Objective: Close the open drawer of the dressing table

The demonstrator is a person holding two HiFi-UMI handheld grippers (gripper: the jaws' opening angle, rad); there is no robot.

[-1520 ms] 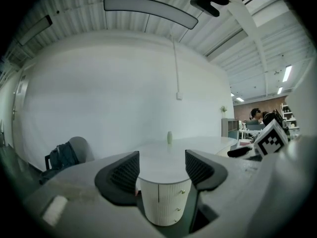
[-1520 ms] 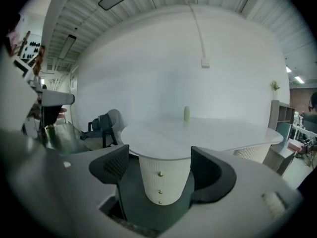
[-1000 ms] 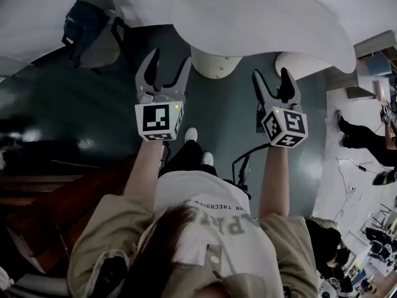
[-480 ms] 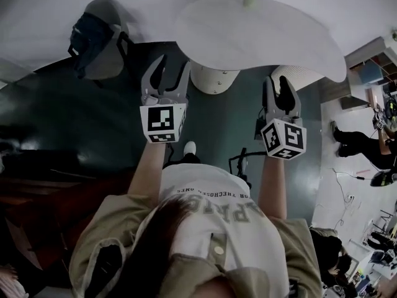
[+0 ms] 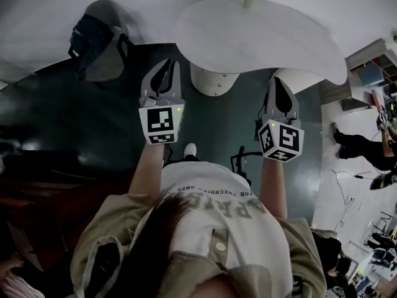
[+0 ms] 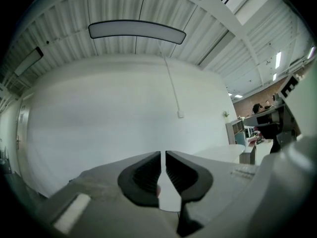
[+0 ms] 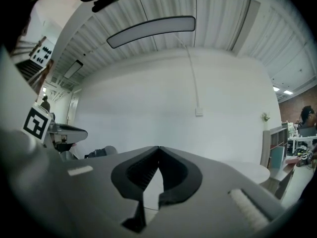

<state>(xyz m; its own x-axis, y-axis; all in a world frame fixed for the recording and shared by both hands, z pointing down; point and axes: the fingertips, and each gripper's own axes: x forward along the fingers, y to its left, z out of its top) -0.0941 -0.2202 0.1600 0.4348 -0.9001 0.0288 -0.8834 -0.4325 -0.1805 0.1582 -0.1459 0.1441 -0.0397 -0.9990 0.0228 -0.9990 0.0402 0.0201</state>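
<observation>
No dressing table or open drawer can be made out in any view. In the head view my left gripper (image 5: 166, 64) is held out level over the dark floor, facing a white wall. Its jaws have just been closing and stand all but together, with a thin slit and nothing between them (image 6: 163, 155). To its right my right gripper (image 5: 277, 81) is also held out level, its jaws meeting at the tips and empty (image 7: 158, 150). Both gripper views show only the bare white wall and ceiling ahead.
A white round table (image 5: 260, 30) on a thick pedestal (image 5: 214, 79) stands just ahead of the grippers. A chair with a dark bag (image 5: 93, 36) is at the back left. Dark wooden furniture (image 5: 37, 191) lies at the lower left. A person (image 5: 353, 135) is at the right.
Both grippers' jaws have gone from wide open to closed, with nothing taken between them. The right gripper has risen a little; the left has stayed where it was.
</observation>
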